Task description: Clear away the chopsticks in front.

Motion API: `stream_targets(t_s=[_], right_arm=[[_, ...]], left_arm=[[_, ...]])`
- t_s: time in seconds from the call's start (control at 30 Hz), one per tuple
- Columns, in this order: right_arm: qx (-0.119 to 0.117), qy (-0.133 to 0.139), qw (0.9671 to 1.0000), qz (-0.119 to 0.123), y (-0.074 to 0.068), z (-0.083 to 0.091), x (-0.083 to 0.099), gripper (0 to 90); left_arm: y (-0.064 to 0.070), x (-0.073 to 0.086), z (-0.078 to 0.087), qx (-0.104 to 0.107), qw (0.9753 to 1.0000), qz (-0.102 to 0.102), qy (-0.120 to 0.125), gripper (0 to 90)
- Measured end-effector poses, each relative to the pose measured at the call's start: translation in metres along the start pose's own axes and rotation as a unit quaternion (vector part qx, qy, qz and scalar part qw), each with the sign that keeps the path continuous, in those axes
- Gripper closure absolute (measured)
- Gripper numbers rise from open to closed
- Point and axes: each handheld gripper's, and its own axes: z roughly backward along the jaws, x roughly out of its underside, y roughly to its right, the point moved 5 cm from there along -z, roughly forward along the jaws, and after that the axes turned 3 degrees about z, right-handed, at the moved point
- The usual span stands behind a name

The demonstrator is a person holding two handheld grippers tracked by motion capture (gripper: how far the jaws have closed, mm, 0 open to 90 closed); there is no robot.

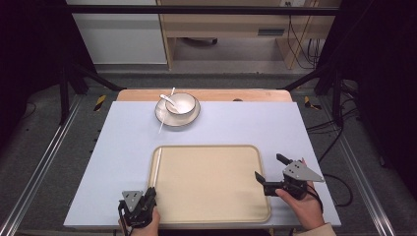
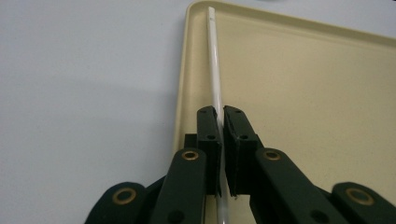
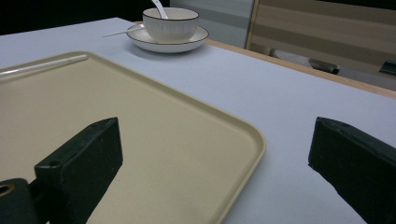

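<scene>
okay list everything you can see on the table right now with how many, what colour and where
Chopstick in the tray: one, white, along the tray's left edge, near end between the left gripper's jaws.
Tray: one, beige, near middle of the table.
Bowl: one, white with a dark rim, on the plate.
Plate: one, white with a dark rim, far side of the table.
Spoon: one, white, in the bowl.
Second chopstick: one, white, resting across the plate's left side.
Table: one, pale blue-grey top.
Left gripper: black, shut on the chopstick.
Right gripper: black, open, at the tray's right edge.
</scene>
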Motion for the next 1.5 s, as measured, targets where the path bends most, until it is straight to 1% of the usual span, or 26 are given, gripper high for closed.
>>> stream_targets(t_s=[0.23, 0.47, 0.83, 0.97, 1.03, 1.1, 1.13, 1.17, 1.27, 1.37, 1.4, 1.47, 1.5], right_arm=[[-0.001, -0.001, 1.0, 0.001, 0.0, -0.001, 0.0, 3.2], [-0.002, -0.001, 1.0, 0.002, -0.001, -0.001, 0.0, 3.2], [-0.003, -0.002, 1.0, 0.002, -0.001, -0.001, 0.001, 3.3], [-0.003, -0.003, 1.0, 0.001, -0.001, -0.001, 0.001, 3.3], [-0.003, -0.003, 1.0, 0.001, -0.001, -0.001, 0.001, 3.3], [-0.003, -0.003, 1.0, 0.002, -0.001, -0.001, 0.001, 3.3], [-0.003, -0.003, 1.0, 0.003, -0.001, -0.001, 0.001, 3.3], [-0.003, -0.003, 1.0, 0.003, -0.001, -0.001, 0.001, 3.3], [-0.004, -0.005, 1.0, 0.004, -0.001, -0.002, 0.001, 3.3], [-0.005, -0.008, 0.9999, 0.005, -0.002, -0.002, 0.001, 3.3], [-0.005, -0.008, 0.9999, 0.006, -0.002, -0.002, 0.002, 3.3], [-0.005, -0.01, 0.9999, 0.006, -0.002, -0.002, 0.002, 3.3], [-0.005, -0.01, 0.9999, 0.006, -0.002, -0.003, 0.002, 3.3]], left_arm=[[0.0, 0.001, -0.001, 0.001, 1.0, 0.001, -0.001, 84.9], [0.0, 0.002, -0.002, 0.005, 1.0, 0.006, -0.001, 84.2], [0.001, 0.001, -0.002, 0.001, 1.0, -0.002, 0.002, 80.9], [0.001, 0.001, -0.002, 0.001, 1.0, -0.002, 0.004, 79.4], [0.002, -0.001, 0.0, 0.005, 1.0, 0.001, 0.007, 77.0], [0.001, -0.008, 0.003, 0.008, 0.9999, -0.001, 0.015, 74.2], [0.001, -0.013, 0.004, 0.014, 0.9998, -0.006, 0.014, 72.5], [0.002, -0.019, 0.004, 0.019, 0.9996, -0.014, 0.013, 70.0], [0.002, -0.044, 0.0, 0.037, 0.9984, -0.042, 0.01, 64.3], [0.004, -0.071, -0.011, 0.053, 0.9957, -0.076, 0.0, 59.4], [0.005, -0.08, -0.017, 0.06, 0.9946, -0.084, -0.008, 57.4], [0.007, -0.097, -0.03, 0.084, 0.9911, -0.1, -0.026, 53.8], [0.008, -0.105, -0.037, 0.09, 0.9898, -0.106, -0.027, 53.9]])
